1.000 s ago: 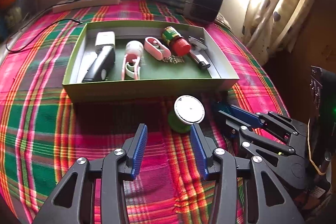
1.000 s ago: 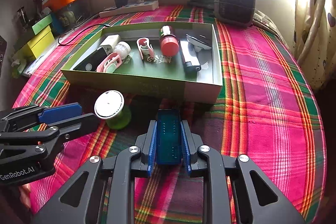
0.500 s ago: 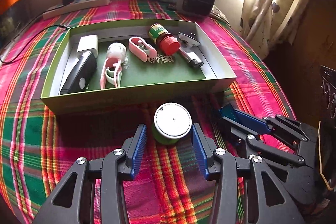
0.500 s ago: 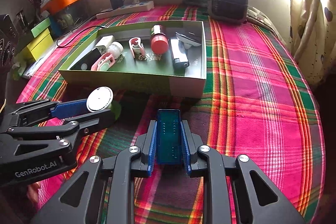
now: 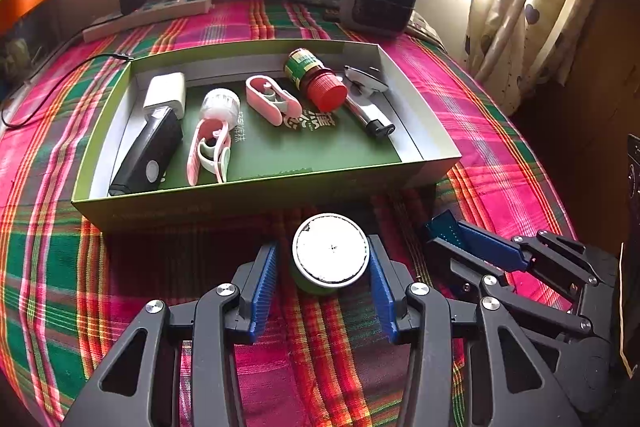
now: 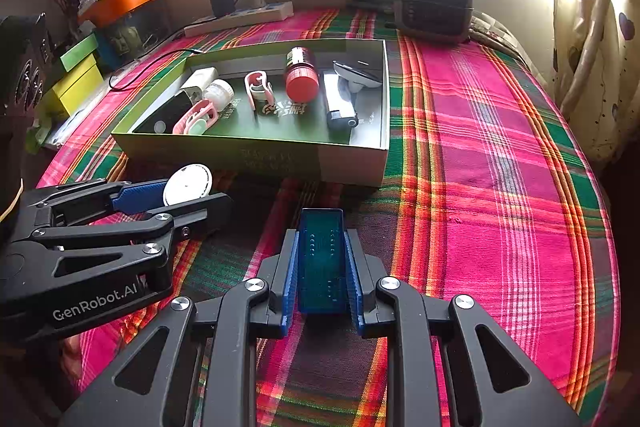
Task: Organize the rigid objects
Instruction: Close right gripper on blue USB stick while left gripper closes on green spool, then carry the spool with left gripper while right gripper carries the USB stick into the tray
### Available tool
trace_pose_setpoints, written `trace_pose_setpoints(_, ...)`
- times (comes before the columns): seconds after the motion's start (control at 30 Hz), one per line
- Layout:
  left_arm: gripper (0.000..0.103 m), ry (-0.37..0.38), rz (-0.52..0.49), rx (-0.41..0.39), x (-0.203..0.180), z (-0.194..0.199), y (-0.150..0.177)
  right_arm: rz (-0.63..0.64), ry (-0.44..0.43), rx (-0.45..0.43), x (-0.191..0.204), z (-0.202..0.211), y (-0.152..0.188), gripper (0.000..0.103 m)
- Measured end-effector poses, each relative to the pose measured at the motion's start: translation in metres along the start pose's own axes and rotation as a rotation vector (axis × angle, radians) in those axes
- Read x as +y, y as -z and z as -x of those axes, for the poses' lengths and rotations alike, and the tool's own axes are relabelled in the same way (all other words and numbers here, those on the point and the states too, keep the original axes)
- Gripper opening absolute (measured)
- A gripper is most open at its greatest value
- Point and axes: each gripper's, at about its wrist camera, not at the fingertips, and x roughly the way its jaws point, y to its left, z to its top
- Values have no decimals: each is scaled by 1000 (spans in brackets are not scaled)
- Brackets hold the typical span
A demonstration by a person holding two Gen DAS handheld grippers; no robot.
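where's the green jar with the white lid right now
In the left wrist view the green jar stands on the plaid cloth between the left claw's pads, just before the green tray's near wall.

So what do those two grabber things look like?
Both are black plastic, built from jointed bars with triangle holes and shiny silver bolts. Each finger ends in a ribbed blue pad. The left gripper has "GenRobot.AI" in white letters on its side; the right gripper looks the same. No hands or sleeves show.

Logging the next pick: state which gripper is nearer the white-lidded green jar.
Left. The left gripper straddles the white-lidded green jar, fingers either side; the right gripper, clamping a blue case, sits off beside it.
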Motion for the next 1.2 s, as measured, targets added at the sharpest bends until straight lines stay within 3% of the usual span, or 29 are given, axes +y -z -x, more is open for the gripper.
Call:
trace_pose_setpoints(0.2, 41, -11, 6, -8, 1, 2, 0, 1, 1, 0, 0, 0, 0, 23)
trace_pose_setpoints(0.33, 33, -24, 5, -17, 1, 4, 0, 1, 1, 0, 0, 0, 0, 23)
trace_pose_setpoints(1.2, 33, -45, -11, -44, 4, 18, 0, 15, -5, -18, 2, 7, 0, 23)
